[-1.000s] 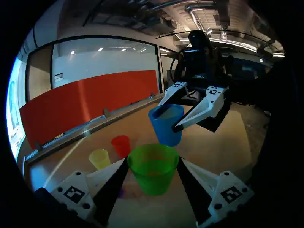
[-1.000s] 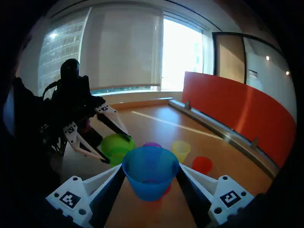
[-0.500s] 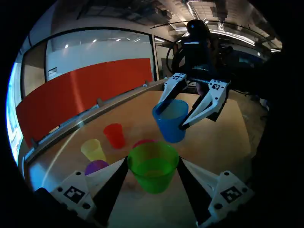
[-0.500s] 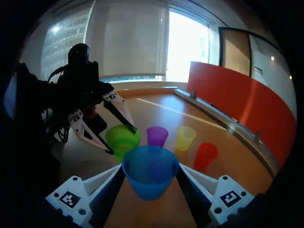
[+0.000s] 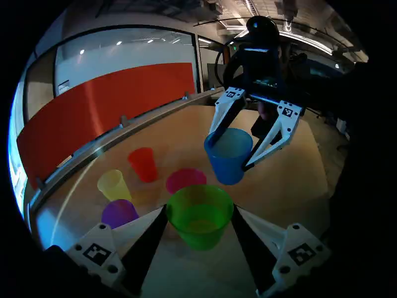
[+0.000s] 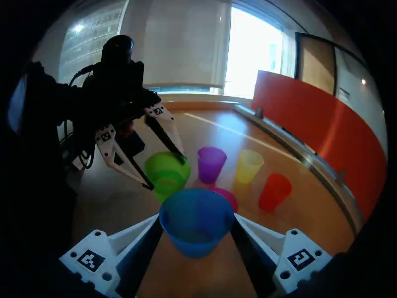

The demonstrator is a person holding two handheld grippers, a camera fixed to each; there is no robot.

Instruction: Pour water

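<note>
Window behind green cup; lights behind blue cup.

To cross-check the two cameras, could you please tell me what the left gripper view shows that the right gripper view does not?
Left gripper view: a glass wall and ceiling lights. Right gripper view: a bright window and a blind. Both: the left claw shut on the green cup, the right claw shut on the blue cup, the purple cup, yellow cup, red cup and pink cup on the table, and the orange partition.
</note>
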